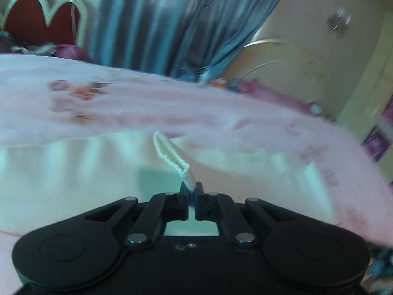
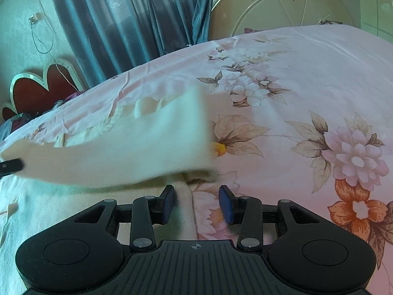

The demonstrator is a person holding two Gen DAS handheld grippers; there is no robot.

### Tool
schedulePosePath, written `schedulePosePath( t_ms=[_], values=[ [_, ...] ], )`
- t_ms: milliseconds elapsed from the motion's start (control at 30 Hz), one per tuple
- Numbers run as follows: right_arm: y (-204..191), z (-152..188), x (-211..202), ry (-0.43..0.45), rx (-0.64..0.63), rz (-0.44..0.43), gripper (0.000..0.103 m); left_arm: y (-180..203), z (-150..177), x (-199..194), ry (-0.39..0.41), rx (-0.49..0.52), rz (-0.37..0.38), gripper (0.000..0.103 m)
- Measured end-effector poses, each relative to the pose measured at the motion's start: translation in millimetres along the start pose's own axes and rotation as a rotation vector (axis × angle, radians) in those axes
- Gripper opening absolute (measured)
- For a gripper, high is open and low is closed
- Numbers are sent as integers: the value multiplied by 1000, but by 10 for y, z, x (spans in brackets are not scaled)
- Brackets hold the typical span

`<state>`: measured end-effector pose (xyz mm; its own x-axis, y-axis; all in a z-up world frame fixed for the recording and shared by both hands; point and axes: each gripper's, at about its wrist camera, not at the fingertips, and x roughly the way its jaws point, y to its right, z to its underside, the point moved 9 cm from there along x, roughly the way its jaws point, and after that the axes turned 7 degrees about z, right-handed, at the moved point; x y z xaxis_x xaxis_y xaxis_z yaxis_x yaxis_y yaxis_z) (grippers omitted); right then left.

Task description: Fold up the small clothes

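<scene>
A small cream knit garment (image 2: 137, 147) lies on the pink flowered bedsheet (image 2: 307, 78). My left gripper (image 1: 191, 191) is shut on a ribbed edge of the garment (image 1: 172, 154) and holds it lifted above the bed; that view is motion-blurred. In the right wrist view a lifted, blurred flap of the garment hangs across the left half, with a left gripper fingertip (image 2: 11, 165) at its far left end. My right gripper (image 2: 196, 196) is open and empty, low over the garment's right edge, its left finger (image 2: 168, 202) above the cloth.
Blue curtains (image 2: 127, 19) hang behind the bed. A red scalloped headboard (image 2: 36, 91) is at the left. A cream round-topped footboard (image 2: 282, 7) stands at the far right end. Purple bedding (image 1: 270, 93) lies near the bed's far edge.
</scene>
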<state>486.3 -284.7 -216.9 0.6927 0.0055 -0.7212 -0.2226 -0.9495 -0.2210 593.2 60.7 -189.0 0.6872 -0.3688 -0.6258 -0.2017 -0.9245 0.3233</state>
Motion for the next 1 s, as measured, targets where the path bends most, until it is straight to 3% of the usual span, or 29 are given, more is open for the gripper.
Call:
schedulePosePath(
  t_ms=[167,233,267,400,700,767,800,933,1000],
  values=[
    [-41,-29,-17,18,-11,-2,41,-118,117,70,-43,-7,5,4],
    [-72,-47,-19,28,-30,1,31,-136,141,53,-30,-16,-2,4],
    [-85,-46,-3,23,-38,1,20,-172,139,29,-16,-30,-5,4],
    [-91,-64,38,24,-64,25,12,-308,107,-10,13,-58,-20,4],
    [-34,-86,-37,21,-35,19,12,-397,229,51,-30,-56,3,5],
    [-16,-157,-158,62,-21,0,12,-425,213,-21,-6,-50,-14,20],
    [-21,-191,-194,76,-17,-4,12,-442,189,-50,13,-43,-25,22],
    [-161,-263,-50,56,-53,-31,12,-519,129,96,-25,-73,-4,22],
    [-241,-238,112,29,-100,-11,12,-552,130,202,-47,-74,-9,15]
  ],
)
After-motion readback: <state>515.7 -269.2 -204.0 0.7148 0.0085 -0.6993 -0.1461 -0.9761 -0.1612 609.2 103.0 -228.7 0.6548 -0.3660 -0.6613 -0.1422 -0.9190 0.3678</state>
